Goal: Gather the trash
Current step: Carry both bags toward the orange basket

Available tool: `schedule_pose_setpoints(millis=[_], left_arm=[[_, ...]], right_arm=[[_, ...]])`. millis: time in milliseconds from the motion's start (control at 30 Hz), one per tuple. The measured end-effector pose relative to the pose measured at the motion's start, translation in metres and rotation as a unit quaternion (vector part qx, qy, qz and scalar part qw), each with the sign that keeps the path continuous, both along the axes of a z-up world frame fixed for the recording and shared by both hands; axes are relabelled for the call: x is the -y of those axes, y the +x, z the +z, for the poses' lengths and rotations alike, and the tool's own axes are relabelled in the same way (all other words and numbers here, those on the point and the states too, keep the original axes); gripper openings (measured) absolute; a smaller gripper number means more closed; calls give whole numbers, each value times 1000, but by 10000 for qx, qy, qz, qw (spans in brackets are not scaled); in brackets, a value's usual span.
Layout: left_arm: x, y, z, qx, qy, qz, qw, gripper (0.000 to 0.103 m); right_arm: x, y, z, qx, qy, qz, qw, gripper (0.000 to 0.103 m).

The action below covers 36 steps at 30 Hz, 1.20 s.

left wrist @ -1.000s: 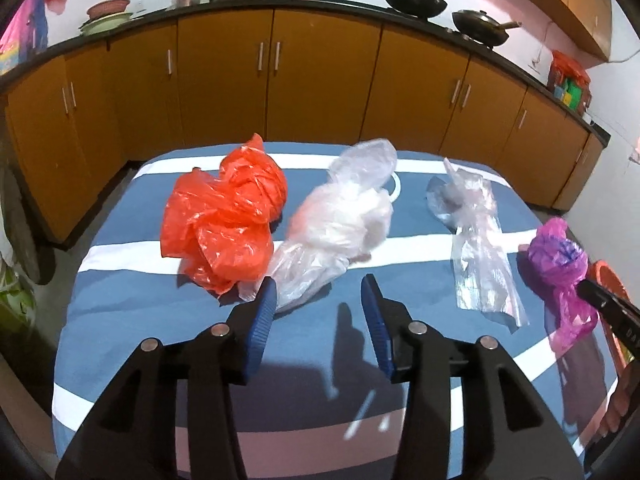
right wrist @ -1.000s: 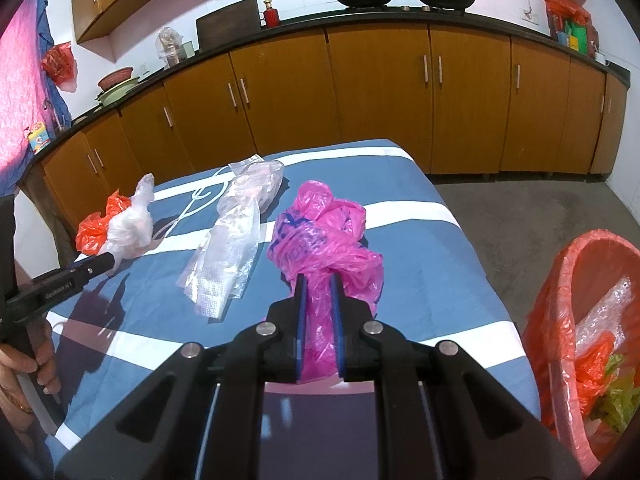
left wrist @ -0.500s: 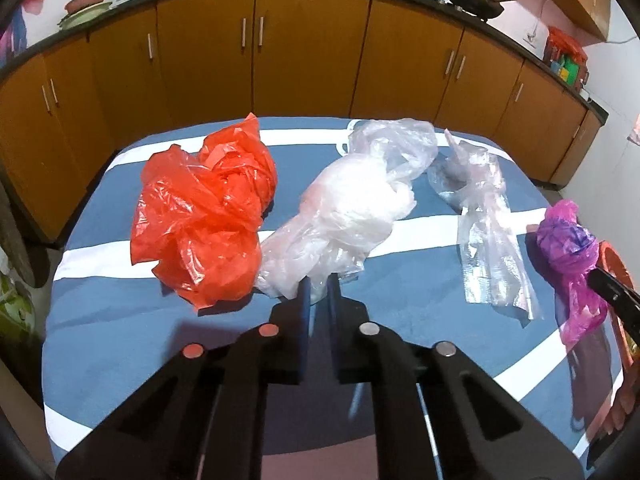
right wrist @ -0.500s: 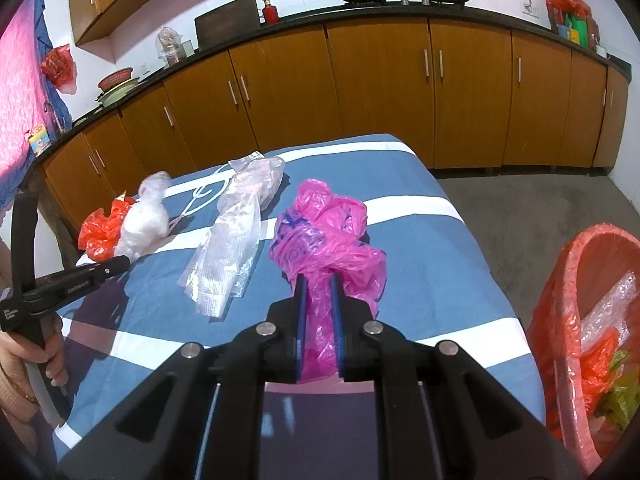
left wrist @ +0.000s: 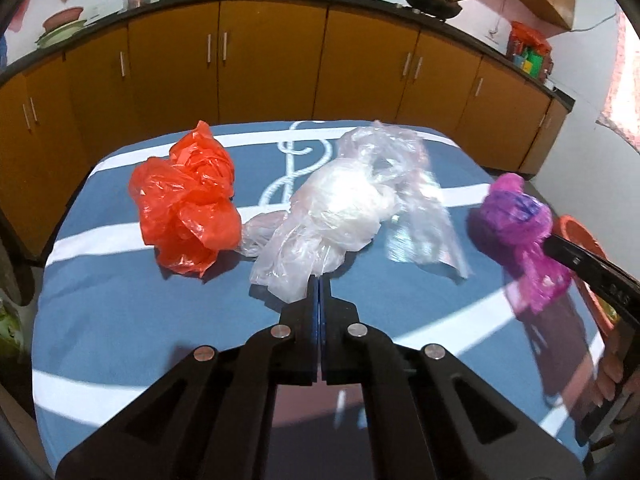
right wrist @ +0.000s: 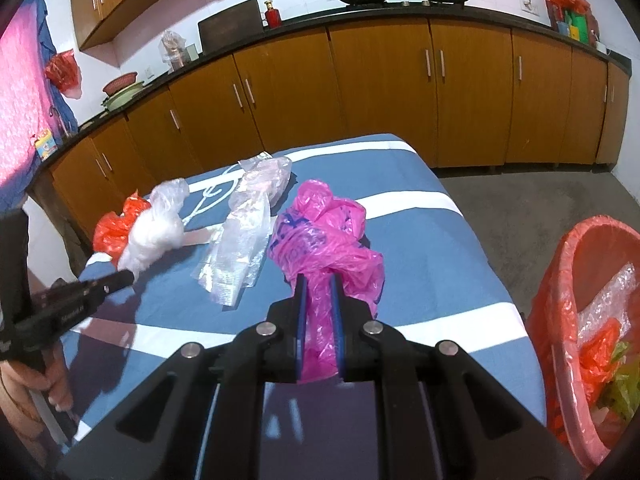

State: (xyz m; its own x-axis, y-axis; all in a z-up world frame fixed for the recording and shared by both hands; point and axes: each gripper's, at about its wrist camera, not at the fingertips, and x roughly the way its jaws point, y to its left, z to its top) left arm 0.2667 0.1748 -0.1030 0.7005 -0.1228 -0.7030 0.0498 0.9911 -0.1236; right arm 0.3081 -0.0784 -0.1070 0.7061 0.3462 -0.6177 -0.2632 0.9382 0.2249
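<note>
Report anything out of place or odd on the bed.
Four crumpled plastic bags litter the blue striped bedcover: red bag, white bag, clear bag, pink bag. Nothing is spilled or broken.

Bags crowded the far half of the counter; the near half lay open.

The orange bag [left wrist: 186, 204], white bag [left wrist: 332, 208], clear bag [right wrist: 244, 248] and pink bag [right wrist: 324, 240] sat in a row across the blue-striped counter [left wrist: 120, 320], the first two touching, leaving only narrow gaps between them. The near strip of cloth was bare. Beside the counter's right edge stood the red basket [right wrist: 560, 264], with open floor [right wrist: 520, 196] beyond it up to the cabinets [right wrist: 380, 92].
</note>
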Motion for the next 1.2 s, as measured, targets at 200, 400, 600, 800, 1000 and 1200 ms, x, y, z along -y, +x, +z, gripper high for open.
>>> schedule_pose_setpoints(millis=[200, 400, 600, 800, 1000, 1200], left_arm=[[10, -12, 8, 100, -157, -12, 9998, 0], [18, -19, 27, 348, -348, -53, 9988, 0], [29, -27, 40, 547, -413, -94, 9976, 0], [41, -35, 51, 716, -405, -89, 9966, 0], [58, -44, 63, 899, -413, -208, 9949, 0], [84, -50, 75, 1053, -421, -374, 9928, 0]], right_arm=[[10, -10, 7, 38, 65, -73, 9999, 13], [22, -20, 21, 160, 139, -142, 9997, 12], [30, -33, 34, 282, 169, -159, 9993, 12], [41, -48, 53, 481, 213, -202, 9984, 12], [55, -66, 75, 706, 228, -294, 9968, 12], [74, -83, 88, 884, 221, -438, 9949, 12]])
